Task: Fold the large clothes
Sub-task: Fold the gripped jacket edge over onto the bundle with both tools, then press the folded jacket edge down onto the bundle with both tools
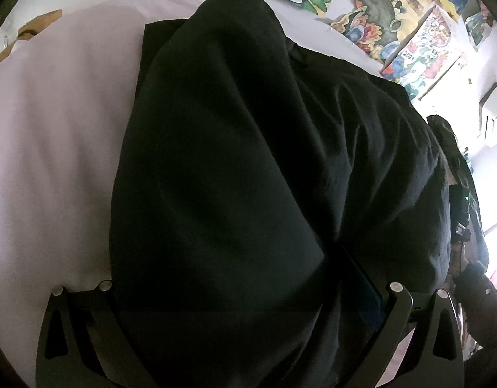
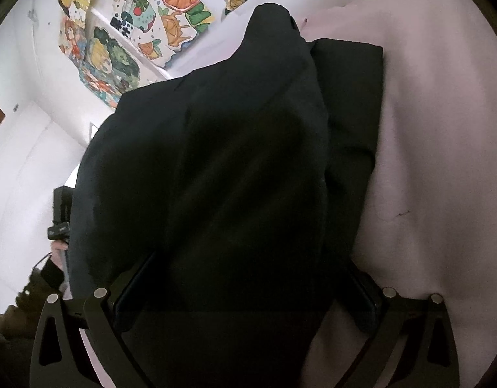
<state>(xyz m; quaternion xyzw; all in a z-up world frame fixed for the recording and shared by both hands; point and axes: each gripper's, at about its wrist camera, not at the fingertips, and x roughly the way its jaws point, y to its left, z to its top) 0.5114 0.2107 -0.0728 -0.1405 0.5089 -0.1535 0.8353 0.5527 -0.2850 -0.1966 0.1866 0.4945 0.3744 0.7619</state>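
A large black garment (image 1: 248, 168) fills most of both wrist views. It lies on a pale sheet (image 1: 48, 161) that covers what looks like a bed, though the surface underneath is not shown. Part of the garment rests flat on the sheet as a neat rectangular layer, and a thicker, rounded fold rises over it toward each camera.

The left gripper (image 1: 245, 291) has its jaws set wide apart, and the dark cloth bulges through the gap between them. The inner faces are buried in fabric, so I cannot tell whether they pinch an edge or simply cradle the bundle. The right gripper (image 2: 245, 294) looks much the same: jaws wide, cloth heaped between them, any grip hidden.

In the left wrist view a person's hand (image 1: 468, 258) in a dark sleeve shows at the right edge, holding the other tool. Bright cartoon posters (image 2: 145, 26) cover the wall behind the bed.

Judging from the raised layer over the flat one, a fold seems to be under way, with the near portion of the garment being carried across the part already lying down. The next move likely calls for both tools to travel together and level, laying the lifted edge squarely onto the lower layer so the corners match and no creases are trapped.
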